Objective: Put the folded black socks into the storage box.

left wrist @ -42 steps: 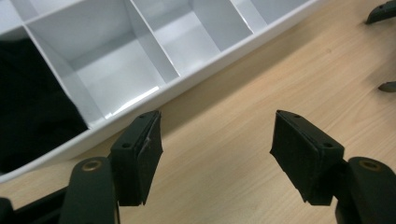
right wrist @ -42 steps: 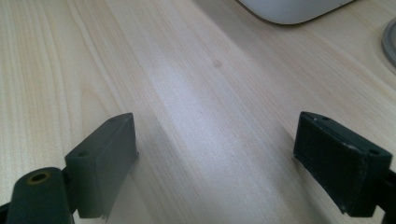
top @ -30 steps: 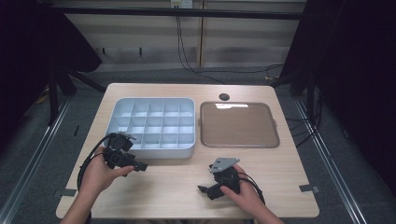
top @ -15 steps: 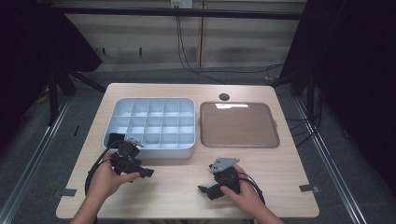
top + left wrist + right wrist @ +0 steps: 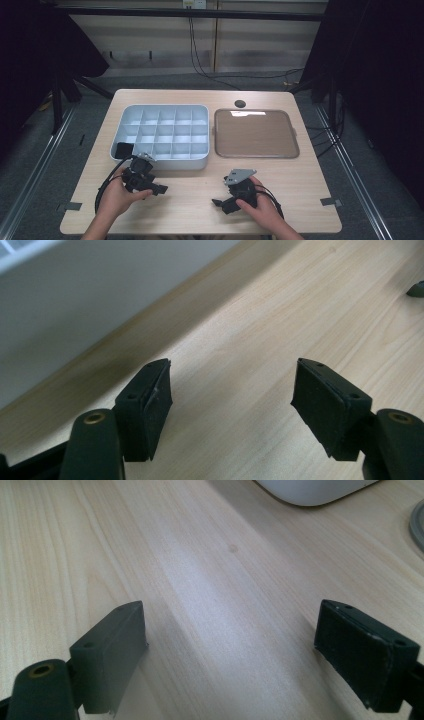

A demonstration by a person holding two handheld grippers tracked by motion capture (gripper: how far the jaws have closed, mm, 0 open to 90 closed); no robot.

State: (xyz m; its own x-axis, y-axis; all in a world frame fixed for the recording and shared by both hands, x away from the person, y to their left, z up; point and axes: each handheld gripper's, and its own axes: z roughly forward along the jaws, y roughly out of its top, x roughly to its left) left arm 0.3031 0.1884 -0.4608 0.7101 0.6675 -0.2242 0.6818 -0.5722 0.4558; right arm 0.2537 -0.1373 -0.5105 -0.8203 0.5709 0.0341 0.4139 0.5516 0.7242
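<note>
Looking down from the high view, you hold your left gripper [image 5: 159, 189] just in front of the near wall of the white compartment box [image 5: 162, 135], with its jaws pointing toward your right gripper [image 5: 220, 204], which sits well apart from it on the bare wooden table [image 5: 190, 210]. That view also gives you what neither gripper view can: the brown tray [image 5: 256, 133] lying beyond your right gripper, beside the box, and the small dark round spot [image 5: 240, 103] past the tray's far edge. It is too coarse, though, to show how either pair of jaws stands. Your left gripper view settles that for the left gripper [image 5: 230, 395]: both black pads stand apart over plain wood with nothing between them, the box wall [image 5: 90, 300] running close along one side, and a dark tip [image 5: 416, 289] at the far edge, too small to identify. Your right gripper view shows the right gripper [image 5: 230, 645] likewise spread wide and empty, low over the wood, with a rounded corner of the box [image 5: 312, 491] ahead and a sliver of the tray's rim [image 5: 417, 525] beside it.
</note>
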